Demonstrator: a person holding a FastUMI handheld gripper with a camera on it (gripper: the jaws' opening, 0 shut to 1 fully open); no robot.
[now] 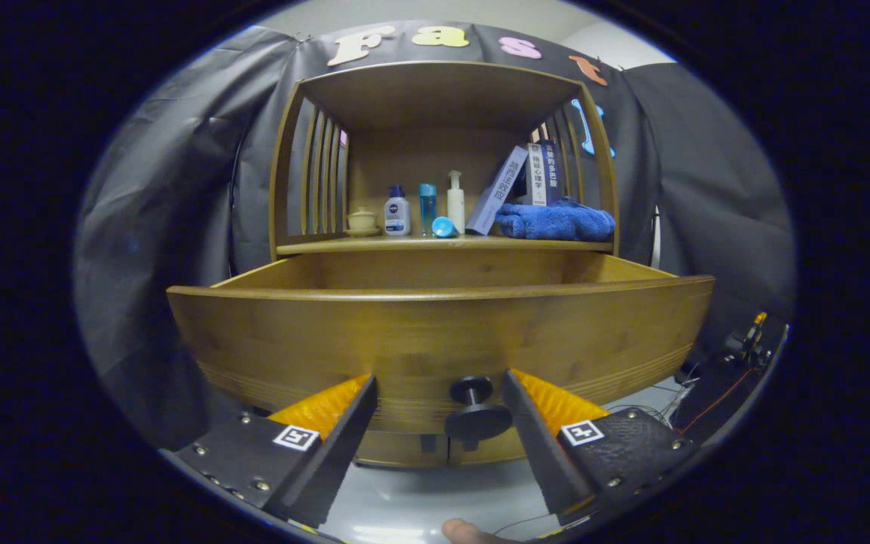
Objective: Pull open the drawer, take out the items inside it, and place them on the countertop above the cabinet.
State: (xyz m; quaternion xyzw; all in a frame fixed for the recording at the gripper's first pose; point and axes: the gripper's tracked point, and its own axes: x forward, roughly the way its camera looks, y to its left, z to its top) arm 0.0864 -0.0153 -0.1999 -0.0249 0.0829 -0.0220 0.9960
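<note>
Jaws released, spread either side of black knob [474, 412], drawer [435, 332] pulled open

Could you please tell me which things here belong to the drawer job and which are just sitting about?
Job: drawer, pulled out; its knob, between the open claw fingers; countertop.

Sitting about: blue towel, books, bottles, small lidded pot.

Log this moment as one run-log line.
phase: drawer pulled open | gripper: open, fingers either side of knob, not pressing | drawer: contents hidden behind front | countertop: bottles, cup, books, blue towel
</note>
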